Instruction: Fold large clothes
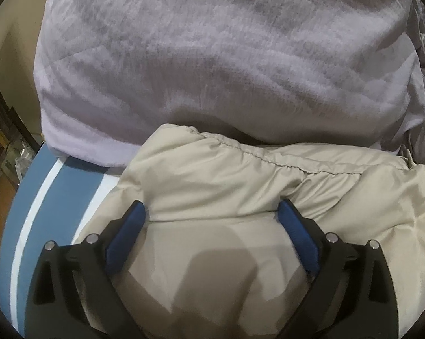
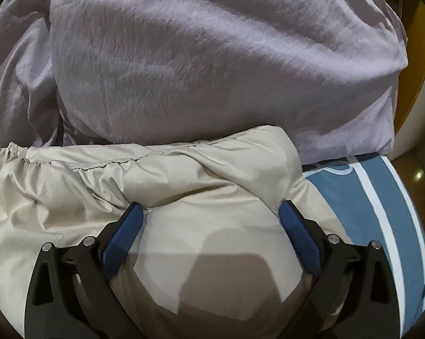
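On striped bed (image 1: 43, 197), beige jacket (image 1: 226, 175) edges cut off

A bulky lilac-grey quilt (image 1: 212, 56) lies heaped across a blue sheet with white stripes (image 1: 43, 203); the sheet's striped edge (image 2: 382, 212) shows beside a wooden floor (image 2: 416, 175); cluttered shelving (image 1: 3, 141) blurs at far left.

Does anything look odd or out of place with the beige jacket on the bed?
Nothing damaged or spilled. The beige jacket lies bunched and wrinkled along its gathered hem, pressed against the lilac pillow. Both the left gripper and right gripper are open over it.
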